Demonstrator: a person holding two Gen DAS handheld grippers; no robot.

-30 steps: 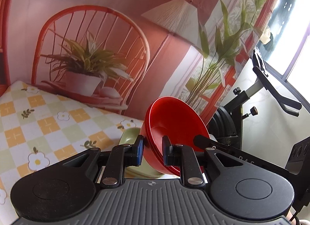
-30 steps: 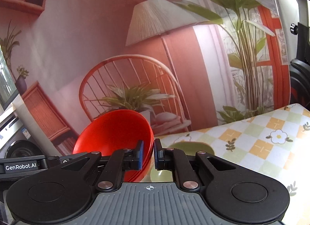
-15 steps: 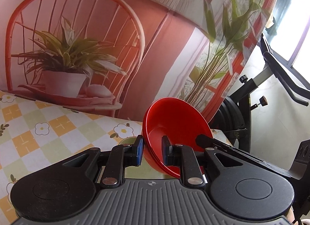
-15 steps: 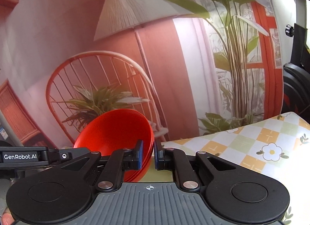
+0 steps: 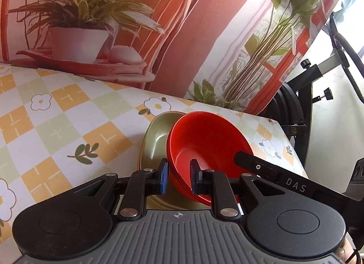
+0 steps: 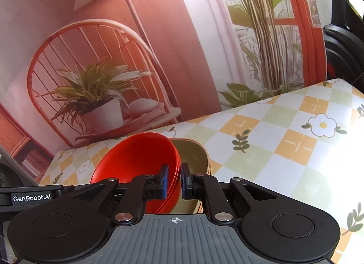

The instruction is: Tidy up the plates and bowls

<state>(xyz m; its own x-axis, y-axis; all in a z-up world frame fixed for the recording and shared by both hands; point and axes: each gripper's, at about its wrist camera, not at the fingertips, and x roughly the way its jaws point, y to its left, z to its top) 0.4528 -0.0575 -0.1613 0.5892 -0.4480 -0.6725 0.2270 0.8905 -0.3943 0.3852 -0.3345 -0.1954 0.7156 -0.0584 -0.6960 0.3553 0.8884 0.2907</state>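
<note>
The bowl [image 5: 204, 141] is bright red, the dish [image 5: 157, 139] beside it olive green. The surface [image 5: 68, 114] wears a check of orange, pale green and white with daisies and dark leaves. Each black gripper [image 5: 177, 176] has blue pads [image 5: 163, 178].

Left gripper [image 5: 178, 178] level, pointing forward, fingers [image 5: 163, 178] closed onto the near-left rim of the red bowl stack [image 5: 209, 143]. Right gripper [image 6: 174, 181] likewise level, blue-padded fingers [image 6: 164, 181] pinched on the same stack's right rim, nearly touching each other.
</note>
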